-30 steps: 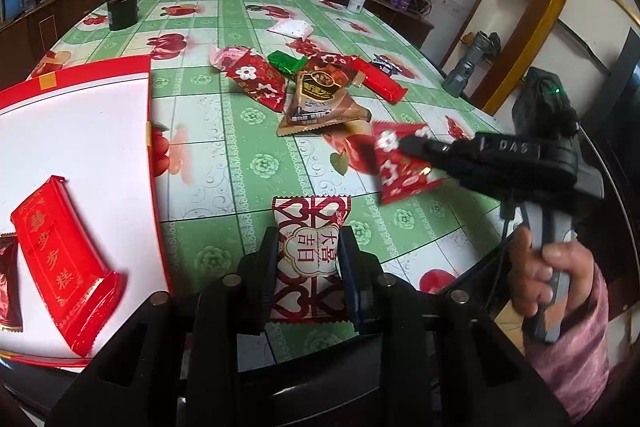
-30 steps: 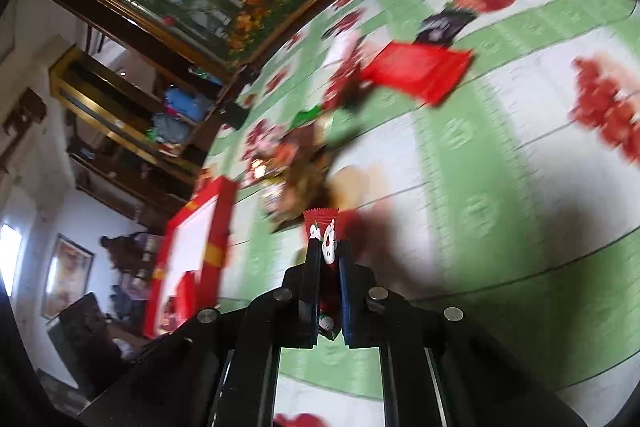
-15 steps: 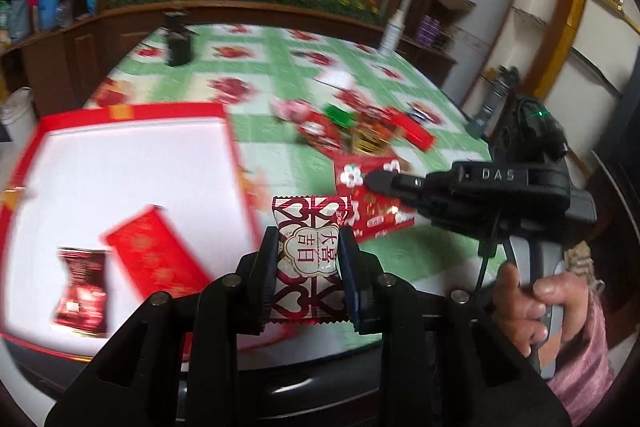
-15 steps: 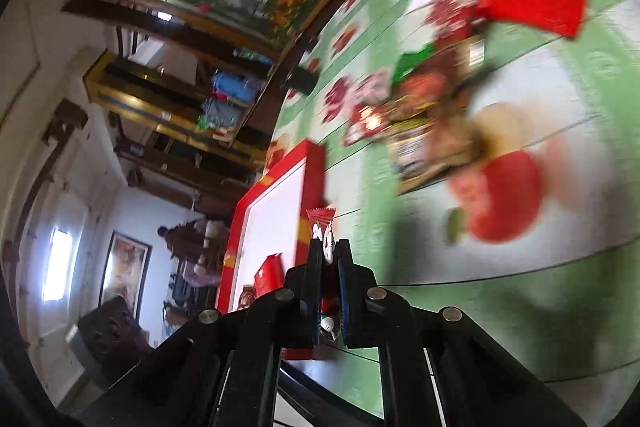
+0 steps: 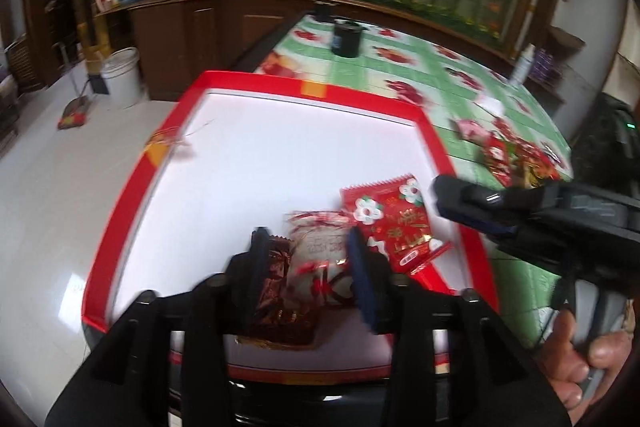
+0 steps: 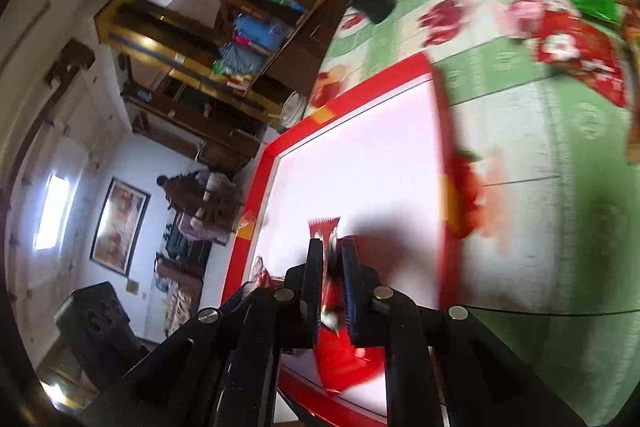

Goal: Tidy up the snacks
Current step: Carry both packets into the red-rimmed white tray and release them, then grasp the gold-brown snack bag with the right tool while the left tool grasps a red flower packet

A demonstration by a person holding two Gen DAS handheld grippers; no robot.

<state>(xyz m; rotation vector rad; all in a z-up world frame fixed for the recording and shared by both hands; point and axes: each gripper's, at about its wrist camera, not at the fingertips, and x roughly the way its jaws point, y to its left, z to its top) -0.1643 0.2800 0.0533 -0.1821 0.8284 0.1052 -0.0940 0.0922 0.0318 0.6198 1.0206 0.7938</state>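
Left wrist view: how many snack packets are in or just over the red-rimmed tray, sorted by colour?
Red: 2, the flowered packet and a plain red packet mostly hidden under it
White with red pattern: 1, the white packet
Dark brown foil: 1, the foil packet
Total: 4, all within the tray
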